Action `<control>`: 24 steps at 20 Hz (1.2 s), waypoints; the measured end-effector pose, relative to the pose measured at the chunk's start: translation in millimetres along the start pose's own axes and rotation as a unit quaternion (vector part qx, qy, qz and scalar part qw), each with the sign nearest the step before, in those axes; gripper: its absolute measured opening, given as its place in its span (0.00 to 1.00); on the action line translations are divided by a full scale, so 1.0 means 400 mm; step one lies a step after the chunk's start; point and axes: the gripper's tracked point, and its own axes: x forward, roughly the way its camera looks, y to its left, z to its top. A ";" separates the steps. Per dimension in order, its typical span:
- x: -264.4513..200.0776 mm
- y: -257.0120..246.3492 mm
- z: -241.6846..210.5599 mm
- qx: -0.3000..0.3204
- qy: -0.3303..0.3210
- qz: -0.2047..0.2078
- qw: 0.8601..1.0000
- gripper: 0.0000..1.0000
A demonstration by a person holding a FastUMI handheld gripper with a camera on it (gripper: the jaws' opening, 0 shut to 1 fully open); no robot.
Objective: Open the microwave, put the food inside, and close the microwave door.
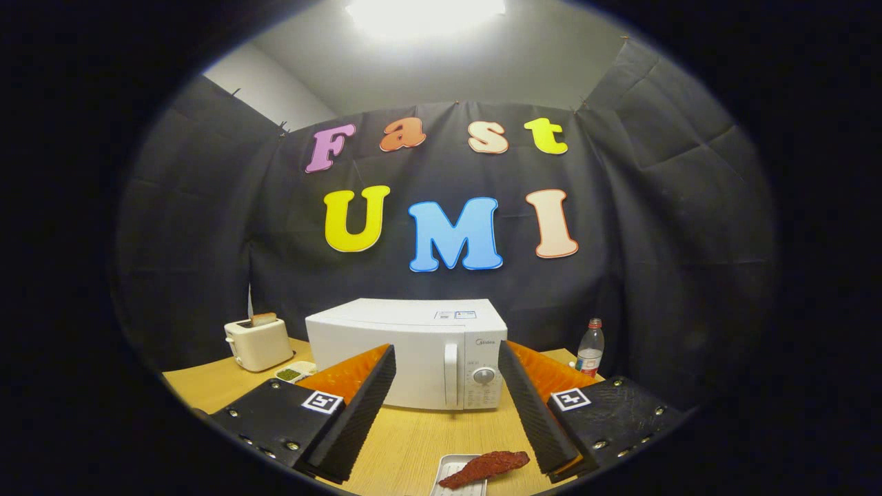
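Through the gripper's camera, we saw the gripper (446,406) held above a wooden table (406,441), its jaws spread wide and gripping nothing. The white microwave (406,351) stood beyond the fingers with its door closed. The food, a reddish strip of meat (484,468), lay on a small metal tray (451,475) low between the fingers, near the right one. A toaster (258,342) with bread stood left of the microwave, a bottle (590,348) right.

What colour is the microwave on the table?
White, with a white door handle; the microwave shows best in the gripper view, beyond the open gripper.
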 end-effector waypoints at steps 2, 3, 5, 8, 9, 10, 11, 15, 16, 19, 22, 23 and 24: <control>0.040 0.011 -0.020 0.016 0.004 0.009 1.000 0.94; 0.064 0.012 -0.034 0.026 0.010 0.013 1.000 0.94; 0.116 0.005 -0.062 0.029 0.023 0.013 0.999 0.94; 0.190 -0.014 -0.115 0.026 0.045 0.004 0.999 0.94; 0.217 -0.020 -0.134 0.024 0.054 0.000 0.998 0.94; 0.238 -0.017 -0.149 0.018 0.057 -0.001 0.998 0.94; 0.261 -0.019 -0.167 0.008 0.061 -0.004 0.998 0.93; 0.338 -0.034 -0.230 -0.016 0.065 -0.019 0.998 0.83; 0.352 -0.027 -0.237 -0.017 0.062 -0.015 0.998 0.78; 0.400 -0.042 -0.265 -0.029 0.060 -0.031 0.997 0.78; 0.443 -0.039 -0.319 -0.017 0.084 -0.035 0.996 0.77; 0.456 -0.038 -0.326 -0.011 0.087 -0.034 0.996 0.78; 0.469 -0.038 -0.328 -0.009 0.087 -0.032 0.996 0.78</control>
